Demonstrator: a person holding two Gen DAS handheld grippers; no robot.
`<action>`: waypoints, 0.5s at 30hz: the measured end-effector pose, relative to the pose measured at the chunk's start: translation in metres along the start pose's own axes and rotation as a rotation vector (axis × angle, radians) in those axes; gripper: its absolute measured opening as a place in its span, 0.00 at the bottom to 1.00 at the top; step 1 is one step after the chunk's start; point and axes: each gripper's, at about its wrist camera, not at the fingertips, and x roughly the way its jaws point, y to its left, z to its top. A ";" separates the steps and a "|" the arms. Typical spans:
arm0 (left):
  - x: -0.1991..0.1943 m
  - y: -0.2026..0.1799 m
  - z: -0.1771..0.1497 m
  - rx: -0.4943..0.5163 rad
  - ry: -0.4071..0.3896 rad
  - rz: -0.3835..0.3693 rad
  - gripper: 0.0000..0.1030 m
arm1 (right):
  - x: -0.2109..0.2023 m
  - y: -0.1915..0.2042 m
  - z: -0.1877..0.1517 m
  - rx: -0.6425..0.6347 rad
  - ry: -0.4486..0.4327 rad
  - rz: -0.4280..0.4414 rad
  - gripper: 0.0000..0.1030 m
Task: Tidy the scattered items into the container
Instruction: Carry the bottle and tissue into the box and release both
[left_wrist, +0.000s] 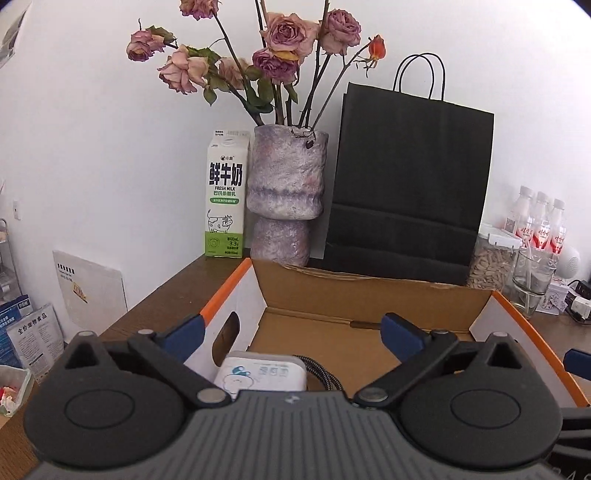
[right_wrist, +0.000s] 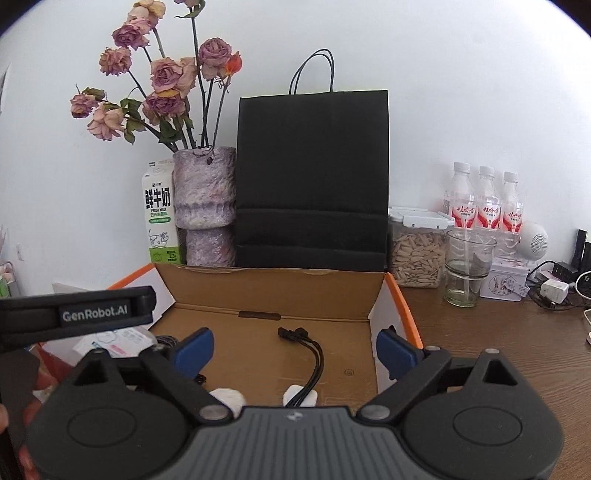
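An open cardboard box (left_wrist: 369, 295) with orange edges lies on the wooden table, and both grippers hover over its near side. My left gripper (left_wrist: 293, 330) is open; below it a white packet (left_wrist: 264, 374) with a blue cartoon rests on the box floor beside a braided cable (left_wrist: 327, 374). My right gripper (right_wrist: 295, 349) is open too, with nothing between its blue pads. Under it, inside the box (right_wrist: 273, 288), lies a black cable (right_wrist: 306, 354) with several plugs, running to a white piece (right_wrist: 301, 395). The left gripper's body (right_wrist: 77, 314) shows at the left of the right wrist view.
Behind the box stand a milk carton (left_wrist: 225, 195), a vase of dried roses (left_wrist: 286, 195) and a black paper bag (left_wrist: 410, 184). To the right are a seed jar (right_wrist: 417, 254), a glass (right_wrist: 467, 266), three bottles (right_wrist: 487, 199), a white speaker (right_wrist: 533, 240) and chargers (right_wrist: 554, 290).
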 end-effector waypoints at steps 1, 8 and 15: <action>0.000 -0.001 0.000 0.007 0.001 0.003 1.00 | -0.001 0.000 0.000 0.006 -0.002 0.005 1.00; -0.003 -0.004 0.001 0.018 0.003 0.004 1.00 | -0.006 0.000 0.000 0.000 -0.007 -0.007 1.00; -0.027 0.000 -0.006 0.006 -0.046 -0.011 1.00 | -0.027 0.005 -0.004 -0.028 -0.058 -0.051 1.00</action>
